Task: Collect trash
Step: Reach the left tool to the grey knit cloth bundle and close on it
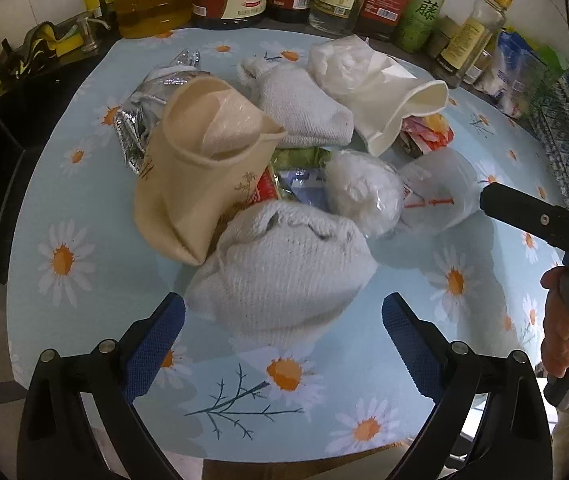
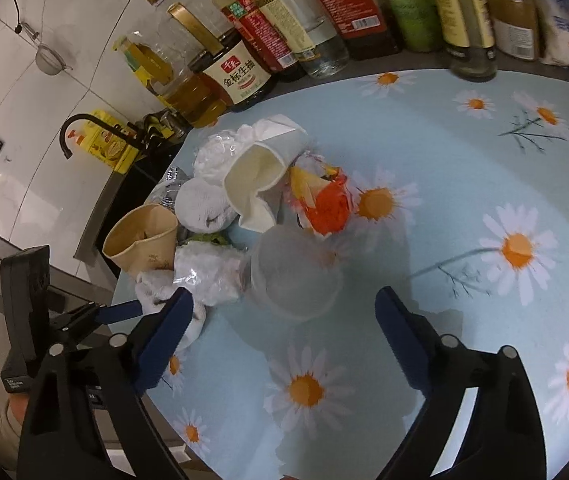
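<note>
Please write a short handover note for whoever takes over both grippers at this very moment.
Left gripper: open, empty, low over the mat with the nearest white sock just ahead of its fingertips.
Right gripper: open, empty, facing the clear plastic cup lying on its side.
The pile sits together on the daisy mat: tan paper cup, white paper cup, foil wrapper, orange wrapper, second sock.
Done: nothing picked up, judging by the pile.
Left: everything; no bin is in view.
</note>
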Demonstrator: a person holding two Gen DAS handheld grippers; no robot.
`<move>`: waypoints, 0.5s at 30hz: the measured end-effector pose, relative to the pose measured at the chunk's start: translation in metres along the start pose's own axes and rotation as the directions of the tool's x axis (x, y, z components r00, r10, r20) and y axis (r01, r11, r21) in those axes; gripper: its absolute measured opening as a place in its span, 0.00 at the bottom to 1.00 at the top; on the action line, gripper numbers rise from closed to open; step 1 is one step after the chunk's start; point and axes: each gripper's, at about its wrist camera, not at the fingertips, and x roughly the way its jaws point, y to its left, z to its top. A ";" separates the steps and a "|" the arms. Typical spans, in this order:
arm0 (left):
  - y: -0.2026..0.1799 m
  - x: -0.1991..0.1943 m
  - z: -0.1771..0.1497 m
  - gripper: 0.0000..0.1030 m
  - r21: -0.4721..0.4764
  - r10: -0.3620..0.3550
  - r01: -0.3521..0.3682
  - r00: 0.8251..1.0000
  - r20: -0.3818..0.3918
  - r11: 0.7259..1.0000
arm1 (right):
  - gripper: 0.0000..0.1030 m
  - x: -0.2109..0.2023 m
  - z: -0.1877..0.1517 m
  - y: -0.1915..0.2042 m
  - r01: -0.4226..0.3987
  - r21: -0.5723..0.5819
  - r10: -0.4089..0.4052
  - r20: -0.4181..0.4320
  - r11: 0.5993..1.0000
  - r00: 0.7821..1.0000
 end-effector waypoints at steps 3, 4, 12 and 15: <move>-0.001 0.002 0.005 0.92 -0.014 0.025 -0.025 1.000 -0.004 1.000 | 0.87 0.009 0.001 -0.004 -0.026 -0.008 0.026 -0.021 1.000 0.999; -0.001 0.003 0.006 0.92 -0.022 0.023 -0.023 1.000 -0.006 1.000 | 0.87 0.012 0.002 -0.005 -0.031 -0.004 0.030 -0.028 1.000 0.999; -0.006 0.012 0.013 0.76 -0.038 0.069 -0.070 0.997 -0.021 0.997 | 0.71 0.023 0.005 -0.012 -0.096 0.009 0.096 -0.032 0.995 0.995; -0.004 0.010 0.010 0.69 -0.040 0.074 -0.075 0.997 -0.019 0.996 | 0.64 0.025 0.006 -0.013 -0.106 0.003 0.106 -0.032 0.994 0.994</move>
